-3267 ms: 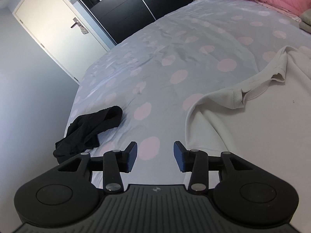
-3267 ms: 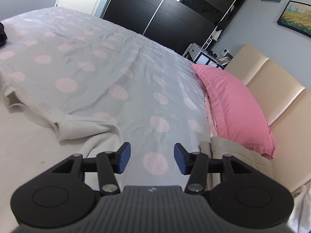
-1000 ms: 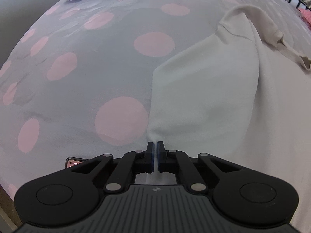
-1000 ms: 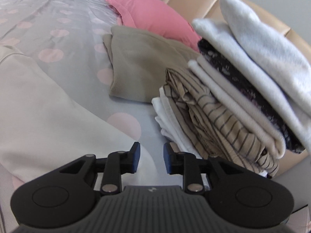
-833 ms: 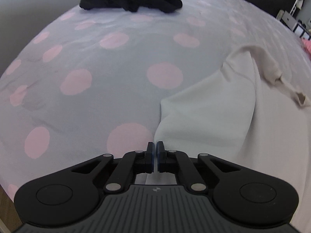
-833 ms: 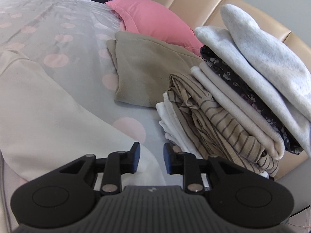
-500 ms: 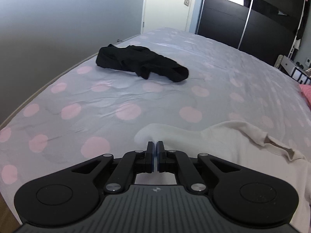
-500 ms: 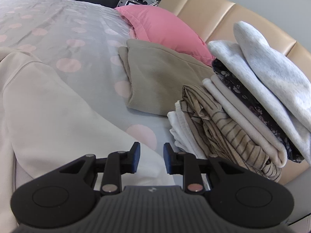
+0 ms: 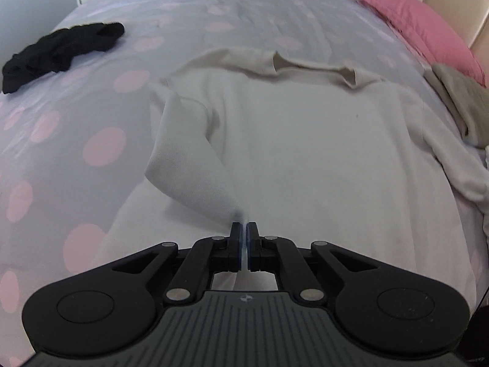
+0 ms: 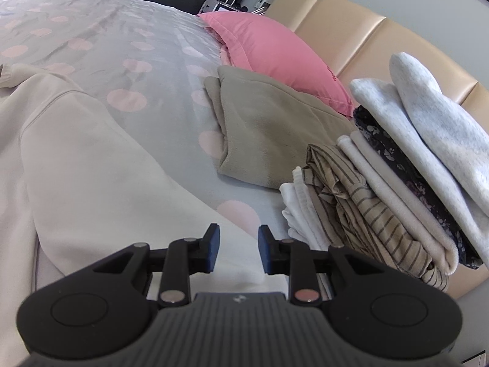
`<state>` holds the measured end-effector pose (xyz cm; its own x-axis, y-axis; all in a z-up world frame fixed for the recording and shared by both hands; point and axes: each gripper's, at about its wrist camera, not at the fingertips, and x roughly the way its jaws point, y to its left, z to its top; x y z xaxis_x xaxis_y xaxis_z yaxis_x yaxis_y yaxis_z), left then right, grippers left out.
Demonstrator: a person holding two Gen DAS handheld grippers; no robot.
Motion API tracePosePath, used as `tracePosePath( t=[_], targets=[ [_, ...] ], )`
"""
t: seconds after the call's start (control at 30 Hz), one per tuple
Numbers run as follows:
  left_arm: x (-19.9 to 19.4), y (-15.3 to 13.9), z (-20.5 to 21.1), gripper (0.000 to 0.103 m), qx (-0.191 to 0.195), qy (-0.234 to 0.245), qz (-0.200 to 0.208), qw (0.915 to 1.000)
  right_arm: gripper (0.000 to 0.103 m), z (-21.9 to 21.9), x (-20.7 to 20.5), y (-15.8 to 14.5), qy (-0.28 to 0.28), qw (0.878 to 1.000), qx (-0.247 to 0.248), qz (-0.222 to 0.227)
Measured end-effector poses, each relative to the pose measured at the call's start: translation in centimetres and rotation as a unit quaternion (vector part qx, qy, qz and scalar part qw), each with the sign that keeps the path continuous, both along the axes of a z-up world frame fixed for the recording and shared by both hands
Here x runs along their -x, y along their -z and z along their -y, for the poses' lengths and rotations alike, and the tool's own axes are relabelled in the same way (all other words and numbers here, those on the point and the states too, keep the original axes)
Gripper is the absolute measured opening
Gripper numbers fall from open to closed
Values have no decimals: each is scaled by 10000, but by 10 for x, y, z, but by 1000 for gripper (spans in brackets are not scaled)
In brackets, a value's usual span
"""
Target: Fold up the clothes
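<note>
The left gripper (image 9: 244,227) has its fingers clenched on a corner of the cream sweatshirt (image 9: 305,140), and the pinched cloth rises as a tapered flap that runs away from the fingertips toward the upper left. The rest of the sweatshirt lies spread flat on the bed (image 9: 214,9) ahead of those fingers, its neckline at the far edge and one sleeve trailing off to the right. Far ahead and to the left of the fingers a crumpled black garment (image 9: 61,49) rests on the dotted bedspread, well apart from the sweatshirt. A pink pillow (image 9: 421,27) sits far ahead on the right.

The right gripper (image 10: 238,244) hovers with its fingers released and partly spread, nothing pressed between them; the near edge of the sweatshirt lies just below and to the left of them. Ahead and slightly right lies a folded tan garment (image 10: 269,134). To the right of the fingers stands a stack of folded clothes (image 10: 397,183) against the beige headboard (image 10: 366,39).
</note>
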<state>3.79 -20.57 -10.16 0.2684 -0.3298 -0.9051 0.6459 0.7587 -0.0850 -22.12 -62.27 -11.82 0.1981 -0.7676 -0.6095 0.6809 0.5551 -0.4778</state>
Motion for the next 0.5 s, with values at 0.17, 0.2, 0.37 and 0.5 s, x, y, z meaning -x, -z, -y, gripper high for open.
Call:
tracePosePath(
  t=[0.17, 0.2, 0.37, 0.5],
  targets=[
    [0, -7, -18, 14, 181, 112, -237, 9995, 33, 1, 1, 1, -9, 10000, -77, 2],
    [-2, -16, -22, 19, 319, 125, -143, 9993, 33, 1, 1, 0, -11, 10000, -93, 16],
    [-31, -38, -49, 50, 375, -421, 345, 9978, 35, -2, -1, -4, -69, 9996, -227, 129],
    [-70, -10, -62, 45, -180, -1006, 251, 9944, 37, -9, -6, -6, -235, 9995, -165, 139]
  ],
)
